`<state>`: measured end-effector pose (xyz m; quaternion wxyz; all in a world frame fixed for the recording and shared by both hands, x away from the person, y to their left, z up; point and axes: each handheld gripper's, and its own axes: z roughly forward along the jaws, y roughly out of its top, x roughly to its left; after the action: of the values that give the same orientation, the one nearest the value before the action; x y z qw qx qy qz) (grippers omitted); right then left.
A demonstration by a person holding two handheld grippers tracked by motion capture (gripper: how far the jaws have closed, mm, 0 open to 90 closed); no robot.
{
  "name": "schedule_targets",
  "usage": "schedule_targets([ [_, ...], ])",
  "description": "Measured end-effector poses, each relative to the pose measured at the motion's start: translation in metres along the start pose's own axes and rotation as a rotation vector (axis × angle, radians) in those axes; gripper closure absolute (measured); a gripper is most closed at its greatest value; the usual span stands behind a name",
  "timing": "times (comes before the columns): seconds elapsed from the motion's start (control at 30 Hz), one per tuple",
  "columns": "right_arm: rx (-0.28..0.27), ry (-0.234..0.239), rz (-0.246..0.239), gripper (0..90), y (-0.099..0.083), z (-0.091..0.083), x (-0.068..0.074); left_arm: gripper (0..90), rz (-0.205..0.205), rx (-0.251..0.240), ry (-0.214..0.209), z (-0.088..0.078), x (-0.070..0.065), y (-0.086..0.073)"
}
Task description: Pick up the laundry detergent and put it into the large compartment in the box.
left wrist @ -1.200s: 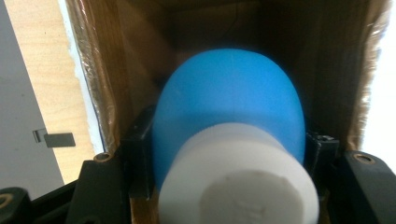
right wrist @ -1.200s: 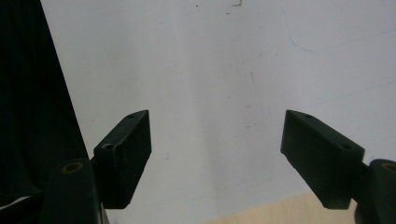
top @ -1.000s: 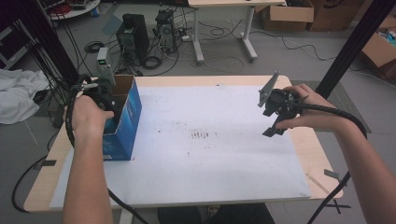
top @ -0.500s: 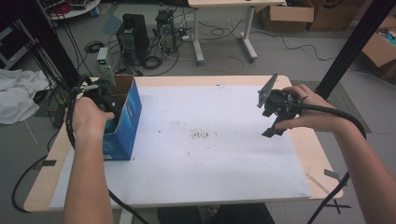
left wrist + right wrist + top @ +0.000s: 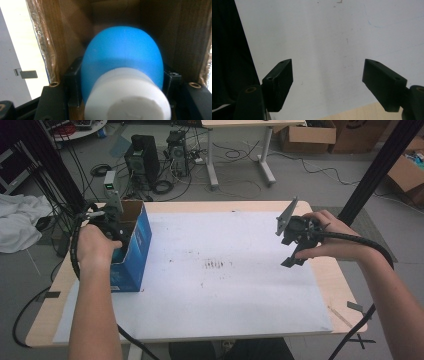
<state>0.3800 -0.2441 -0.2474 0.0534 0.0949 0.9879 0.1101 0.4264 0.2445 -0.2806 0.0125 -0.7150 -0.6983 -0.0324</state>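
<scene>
Left gripper (image 5: 120,82) pinches a round blue plastic bottle with a white cap (image 5: 122,75) inside the open blue cardboard box (image 5: 134,251) at the tabletop's (image 5: 225,290) left edge; lifting it clear seems next. Farther right, the right gripper (image 5: 328,82) hangs spread, holding nothing.

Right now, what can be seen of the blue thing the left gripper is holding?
The blue bottle has a rounded, smooth, plastic-looking blue body and a thick white cap that points toward the camera. It sits inside the open cardboard box at the table's left edge, brown walls around it. The left gripper is shut on it, a black jaw pressing each side just behind the cap. Its far end is hidden.
</scene>
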Motion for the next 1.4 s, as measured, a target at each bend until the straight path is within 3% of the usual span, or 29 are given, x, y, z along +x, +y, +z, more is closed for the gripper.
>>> schedule_targets([
  [0.83,0.008,0.0,-0.001,24.6,-0.001,0.002,-0.001,37.3,-0.017,-0.001,0.005,-0.001,0.0,0.001],
  [1.23,0.0,0.001,-0.003,24.6,-0.001,0.0,-0.001,32.2,-0.014,-0.025,0.037,-0.018,-0.003,0.0],
  [1.4,-0.004,0.0,-0.001,24.5,-0.002,-0.001,-0.001,29.4,0.004,-0.053,0.056,-0.036,-0.007,-0.002],
])
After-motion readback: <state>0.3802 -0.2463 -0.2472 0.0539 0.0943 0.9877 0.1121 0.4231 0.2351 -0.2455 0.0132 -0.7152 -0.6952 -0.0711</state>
